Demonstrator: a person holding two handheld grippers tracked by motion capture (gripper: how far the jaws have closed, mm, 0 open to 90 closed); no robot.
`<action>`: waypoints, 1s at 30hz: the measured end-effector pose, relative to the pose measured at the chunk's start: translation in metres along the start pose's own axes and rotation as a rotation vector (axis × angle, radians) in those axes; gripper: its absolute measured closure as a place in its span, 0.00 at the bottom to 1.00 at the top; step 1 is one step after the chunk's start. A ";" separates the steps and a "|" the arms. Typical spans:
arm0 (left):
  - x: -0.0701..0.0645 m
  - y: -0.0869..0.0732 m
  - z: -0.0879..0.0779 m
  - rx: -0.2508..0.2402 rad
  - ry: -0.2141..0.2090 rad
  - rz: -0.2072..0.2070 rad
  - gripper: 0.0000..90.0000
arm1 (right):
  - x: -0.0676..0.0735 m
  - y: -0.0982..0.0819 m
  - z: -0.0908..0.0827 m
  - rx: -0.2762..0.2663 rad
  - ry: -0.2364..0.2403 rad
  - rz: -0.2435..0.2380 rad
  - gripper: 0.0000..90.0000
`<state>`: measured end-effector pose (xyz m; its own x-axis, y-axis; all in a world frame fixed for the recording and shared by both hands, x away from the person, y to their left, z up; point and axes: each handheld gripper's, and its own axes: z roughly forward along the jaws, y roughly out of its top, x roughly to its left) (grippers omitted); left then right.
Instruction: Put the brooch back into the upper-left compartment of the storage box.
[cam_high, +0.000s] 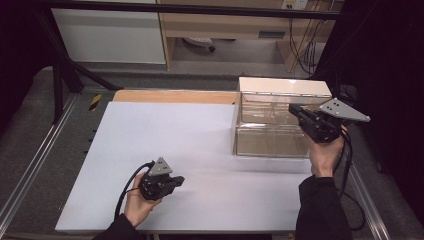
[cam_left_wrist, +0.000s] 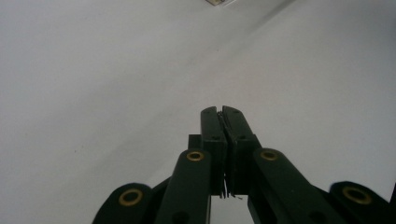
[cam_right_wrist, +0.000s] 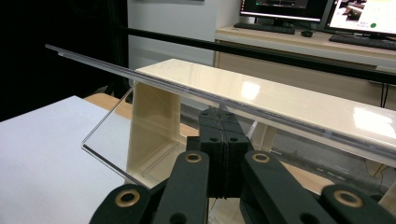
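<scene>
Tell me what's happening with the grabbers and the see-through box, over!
Left gripper shut, empty, low over the white table. Right gripper shut, empty, at the clear box, by its top edge. Nothing in the way.

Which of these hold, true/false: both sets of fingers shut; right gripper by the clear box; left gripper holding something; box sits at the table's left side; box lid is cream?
1. Both sets of fingers are shut. True: the left gripper and right gripper show their fingers pressed together.
2. The right gripper is by the clear box. True.
3. The left gripper holds something. False: nothing is between its fingers; it hangs over bare white table.
4. The box sits at the table's left side. False: it sits at the far right.
5. The box's top panel is cream. True.
</scene>
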<state>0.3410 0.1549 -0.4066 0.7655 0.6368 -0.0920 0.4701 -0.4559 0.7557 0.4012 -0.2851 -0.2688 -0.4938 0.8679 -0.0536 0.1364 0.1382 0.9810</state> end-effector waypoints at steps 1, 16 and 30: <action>-0.001 0.002 0.000 -0.003 0.001 0.002 0.98 | 0.000 0.000 0.000 0.000 0.000 0.000 1.00; -0.012 0.023 0.003 -0.057 -0.018 0.021 0.98 | -0.002 -0.001 -0.001 0.001 -0.005 0.003 1.00; -0.021 0.041 0.007 -0.100 -0.031 0.033 0.98 | -0.002 -0.001 -0.001 0.000 -0.001 0.004 1.00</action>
<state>0.3476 0.1188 -0.3779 0.7937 0.6024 -0.0848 0.3992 -0.4107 0.8197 0.4010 -0.2871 -0.2693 -0.4920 0.8691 -0.0499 0.1388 0.1349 0.9811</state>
